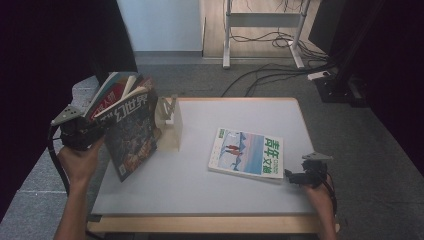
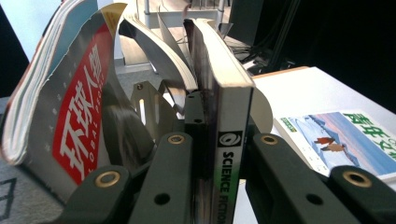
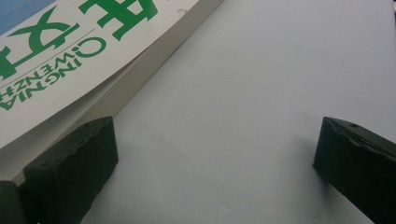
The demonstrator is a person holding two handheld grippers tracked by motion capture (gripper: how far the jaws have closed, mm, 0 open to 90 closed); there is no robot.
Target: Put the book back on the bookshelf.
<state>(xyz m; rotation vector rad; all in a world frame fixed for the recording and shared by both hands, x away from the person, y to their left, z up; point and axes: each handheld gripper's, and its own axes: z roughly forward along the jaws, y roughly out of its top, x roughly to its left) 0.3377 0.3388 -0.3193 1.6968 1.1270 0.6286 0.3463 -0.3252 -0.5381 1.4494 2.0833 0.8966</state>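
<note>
Over at the table's left edge, the left gripper [image 1: 95, 131] is clamped on a bundle of magazines [image 1: 131, 127] and holds it up off the surface, tilted, the covers fanning apart at the top. In the left gripper view the two black jaws are pressed tight against either side of a dark spine printed "SCIENCE FICTION" [image 2: 229, 154], and a looser magazine with a red title block [image 2: 77, 135] bows away to one side (its pages are curling open). The person's left hand [image 1: 80, 162] wraps the handle from below.

Just behind the raised bundle stands a pale metal bookend [image 1: 169, 125] on the white tabletop [image 1: 200, 192], close to the magazines; whether they touch it I cannot tell.

Flat on the table, right of centre, lies another magazine, the one with a snowy scene and green lettering on its cover [image 1: 246, 153]. The right gripper [image 1: 295, 176] sits low at that magazine's near right corner. In the right gripper view its jaws stand wide apart with nothing between them but bare tabletop; one jaw rests right beside the edge of the pages [image 3: 135, 81], while the other is well clear of it.
</note>
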